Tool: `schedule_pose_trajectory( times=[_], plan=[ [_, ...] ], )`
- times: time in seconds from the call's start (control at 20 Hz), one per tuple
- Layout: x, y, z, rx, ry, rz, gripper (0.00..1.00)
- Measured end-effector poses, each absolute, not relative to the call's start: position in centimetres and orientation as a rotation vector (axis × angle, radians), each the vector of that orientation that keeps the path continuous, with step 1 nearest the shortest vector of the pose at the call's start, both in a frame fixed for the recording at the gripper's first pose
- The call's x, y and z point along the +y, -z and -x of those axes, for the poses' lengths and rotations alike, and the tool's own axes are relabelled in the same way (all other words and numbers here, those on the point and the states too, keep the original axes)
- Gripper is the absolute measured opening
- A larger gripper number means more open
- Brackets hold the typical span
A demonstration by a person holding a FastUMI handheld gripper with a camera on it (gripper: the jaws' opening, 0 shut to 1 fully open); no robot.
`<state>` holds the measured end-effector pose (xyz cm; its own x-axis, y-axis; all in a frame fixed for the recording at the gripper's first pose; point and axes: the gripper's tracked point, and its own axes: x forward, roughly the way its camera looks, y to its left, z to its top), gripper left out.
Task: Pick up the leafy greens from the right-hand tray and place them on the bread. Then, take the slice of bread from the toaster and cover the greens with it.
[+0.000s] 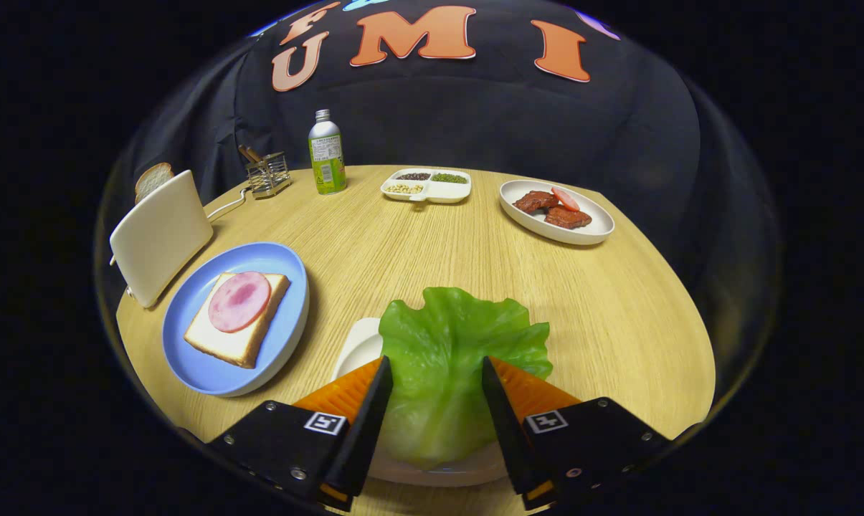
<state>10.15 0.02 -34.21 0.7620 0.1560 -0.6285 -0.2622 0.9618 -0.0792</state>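
A round wooden table (475,287) fills the middle of the frame beneath your gripper (436,390), which sits at bottom centre with its jaws standing wide, a finger on either flank of the leafy greens (453,351) and neither visibly pressing on them. The greens lie on the white tray (356,347) directly between and just ahead of your fingers, the pale stalk end nearest you and the frilled edge pointing away toward the centre of the table, so the leaf's long axis runs straight along your line of approach. That is the relation the pick turns on: judged from here, closing the jaws across the stalk should take the leaf without any turn of the wrist.

At left of centre, the blue plate (274,261) holds the bread (220,344) topped with a round of ham (239,301), near your left finger and the likely destination. In the upper left, the toaster (160,240) stands with a slice of bread (152,179) rising from its slot. Farther back, a white dish of meat (593,229) sits at upper right, a divided dish (426,185) at top centre, a bottle (327,154) beside it.
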Motion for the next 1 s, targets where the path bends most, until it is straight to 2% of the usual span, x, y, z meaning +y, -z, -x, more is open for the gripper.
schedule_pose_trajectory(
  times=[0.15, 0.3, 0.35, 0.4, 0.5, 1.0],
  plan=[
    [0.6, 34.3, -9.9, 0.674, -0.242, 0.164, 0.61],
    [0.9, 34.4, -9.9, 0.675, -0.241, 0.165, 0.32],
    [0.8, 34.4, -9.9, 0.681, -0.235, 0.165, 0.26],
    [0.6, 34.3, -10.0, 0.689, -0.230, 0.163, 0.13],
    [0.6, 34.1, -9.8, 0.713, -0.221, 0.132, 0.02],
    [0.2, 27.8, -8.1, 0.616, -0.166, 0.112, 0.01]
  ],
)
